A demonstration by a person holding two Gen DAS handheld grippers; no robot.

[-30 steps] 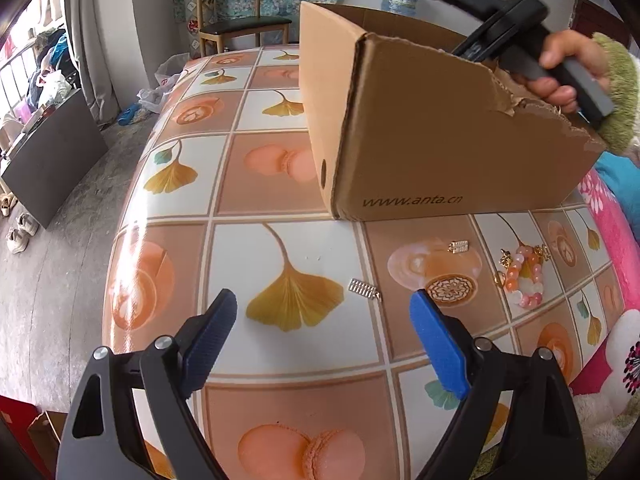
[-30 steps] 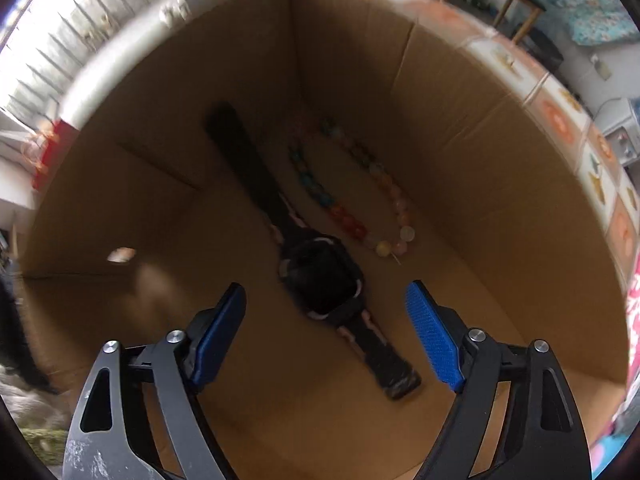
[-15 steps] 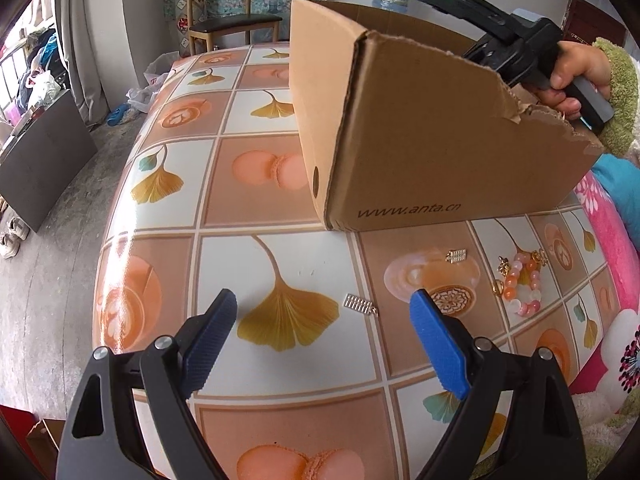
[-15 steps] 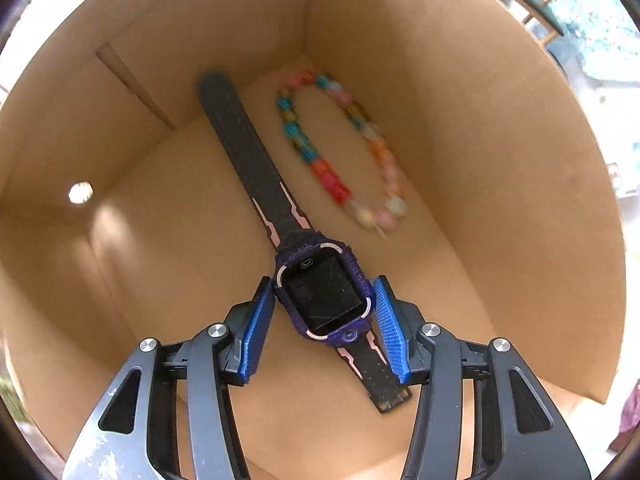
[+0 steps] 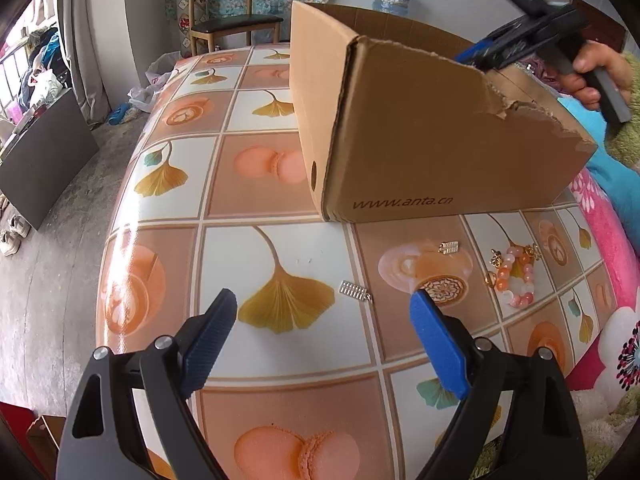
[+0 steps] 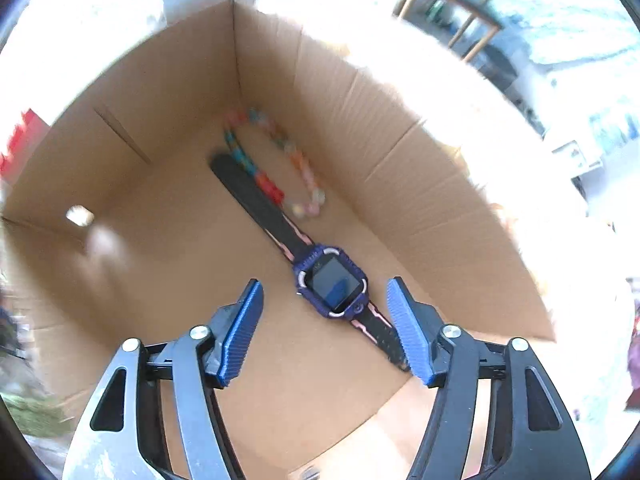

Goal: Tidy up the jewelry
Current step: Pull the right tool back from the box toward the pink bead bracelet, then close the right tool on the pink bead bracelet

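Observation:
A cardboard box [image 5: 440,140] stands on the patterned table [image 5: 168,240]. Inside it, in the right wrist view, lie a purple smartwatch [image 6: 332,282] and a multicoloured bead bracelet [image 6: 276,164]. My right gripper [image 6: 324,320] is open and empty above the box floor, raised over the watch; it also shows above the box rim in the left wrist view [image 5: 500,48]. My left gripper [image 5: 324,336] is open and empty above the table. Ahead of it lie a small silver clip [image 5: 354,291], a second silver clip [image 5: 449,247] and a pink bead bracelet with gold charms [image 5: 514,276].
A wooden chair [image 5: 228,20] stands beyond the table's far end. A dark board [image 5: 44,152] leans on the floor at the left. Pink floral bedding [image 5: 612,264] lies to the right of the table.
My right gripper opened, let go of the watch on the box floor, and rose up out of the box. My left gripper drew slightly closer to the table.

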